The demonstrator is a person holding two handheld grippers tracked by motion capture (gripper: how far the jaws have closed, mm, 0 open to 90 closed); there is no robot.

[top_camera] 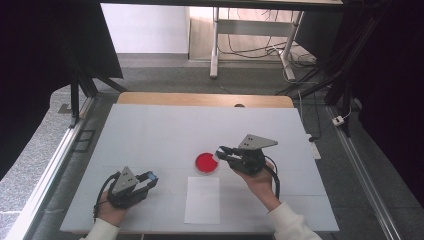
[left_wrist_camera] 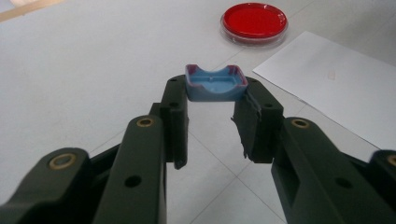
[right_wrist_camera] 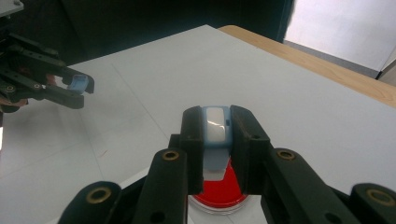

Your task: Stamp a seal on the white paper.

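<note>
A round dish with a red filling (top_camera: 206, 163) lies on the white table (top_camera: 165, 130), just beyond a white sheet of paper (top_camera: 202, 199). My left gripper (top_camera: 151, 177) rests near the table's front left, shut on a small blue plastic piece (left_wrist_camera: 215, 84) with raised, purple-tinged ends, held across its tips. In the left gripper view the red dish (left_wrist_camera: 253, 21) lies ahead to the right, beyond the paper (left_wrist_camera: 336, 84). My right gripper (right_wrist_camera: 215, 123) is shut on a small white and pale blue piece (right_wrist_camera: 215, 128), held just above the red dish (right_wrist_camera: 219, 193) at its right rim.
The table's wooden far edge (top_camera: 205, 99) shows beyond the white top. Dark stands and cables (top_camera: 345, 100) flank the table on both sides, and a desk frame (top_camera: 250, 40) stands on the floor behind. My left gripper (right_wrist_camera: 70, 88) appears far left in the right gripper view.
</note>
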